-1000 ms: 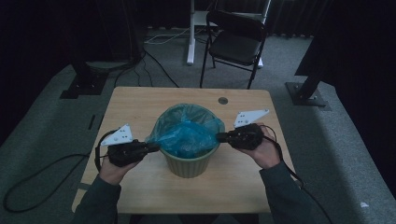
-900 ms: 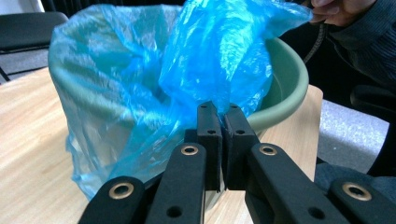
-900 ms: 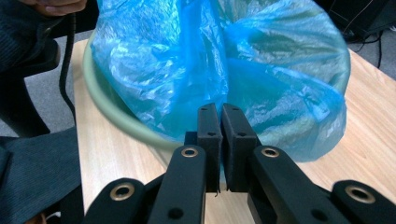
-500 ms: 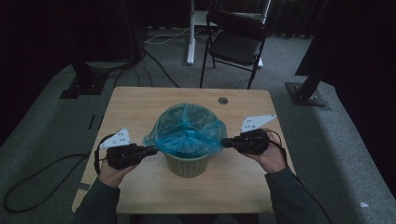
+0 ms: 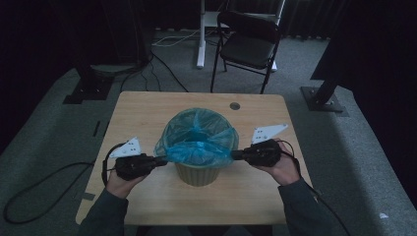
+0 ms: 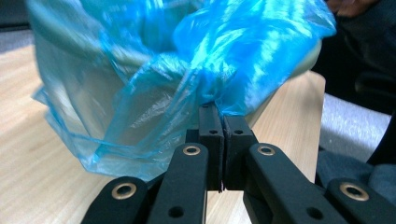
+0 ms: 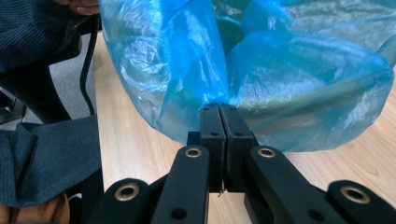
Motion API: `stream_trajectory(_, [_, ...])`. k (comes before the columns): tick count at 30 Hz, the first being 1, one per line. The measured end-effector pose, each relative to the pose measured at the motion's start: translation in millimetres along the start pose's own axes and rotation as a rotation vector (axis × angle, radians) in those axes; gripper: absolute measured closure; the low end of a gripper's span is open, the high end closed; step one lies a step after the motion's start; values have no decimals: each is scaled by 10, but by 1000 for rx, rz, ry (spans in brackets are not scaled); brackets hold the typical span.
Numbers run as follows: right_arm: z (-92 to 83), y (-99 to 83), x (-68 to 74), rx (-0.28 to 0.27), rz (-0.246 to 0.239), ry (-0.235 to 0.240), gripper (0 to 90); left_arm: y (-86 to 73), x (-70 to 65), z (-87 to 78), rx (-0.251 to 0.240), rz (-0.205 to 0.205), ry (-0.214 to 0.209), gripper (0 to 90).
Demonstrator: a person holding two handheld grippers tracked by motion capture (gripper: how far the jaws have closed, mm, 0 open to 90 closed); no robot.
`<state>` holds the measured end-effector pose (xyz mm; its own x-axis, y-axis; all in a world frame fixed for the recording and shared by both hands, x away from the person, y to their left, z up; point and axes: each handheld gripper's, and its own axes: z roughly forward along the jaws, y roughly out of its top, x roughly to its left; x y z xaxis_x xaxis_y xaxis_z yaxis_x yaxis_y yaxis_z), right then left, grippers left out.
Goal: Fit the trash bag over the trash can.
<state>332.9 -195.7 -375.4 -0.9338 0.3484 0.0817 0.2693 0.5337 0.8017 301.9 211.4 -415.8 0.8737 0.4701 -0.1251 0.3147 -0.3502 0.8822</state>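
Both hands had drawn apart since a second before, pulling the bag's (image 5: pixel 199 142) near lip wide. Left gripper (image 5: pixel 158 161) and right gripper (image 5: pixel 236 155) each had its jaws pinched tight on a bunched fold of blue film. That film looked thin, light, slippery and easily torn, so gathered edges seemed the safest hold. Farther back, the bag sat lining the bin (image 5: pixel 198 175) at mid-table (image 5: pixel 142 110).

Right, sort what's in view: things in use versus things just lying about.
In use:
- blue bag
- beige bin
- left gripper, fingers shut on the bag
- right gripper, fingers shut on the bag

Lying about:
- black chair
- white stand
- floor cables
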Motion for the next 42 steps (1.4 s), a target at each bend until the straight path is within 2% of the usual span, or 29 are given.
stream_trajectory(8, [23,-41,-18,15,6,-6,886,-24,36,66,30,-14,6,874])
stream_trajectory(11, [15,-37,-10,20,4,-12,878,-34,34,49,37,-18,22,788])
stream_trajectory(17, [-25,-34,-14,12,3,-26,876,-43,61,-143,-36,-24,-3,655])
stream_trajectory(22, [-28,-17,-10,8,1,-27,873,17,40,-270,-79,-5,-13,606])
stream_trajectory(26, [-8,-4,-10,9,-2,-26,871,96,12,-296,-87,14,-7,605])
stream_trajectory(33, [-38,-16,-21,8,-4,-31,872,165,22,-323,-105,20,-14,576])
stream_trajectory(42, [-36,-17,-26,10,-5,-31,871,427,36,-312,-132,49,-23,497])
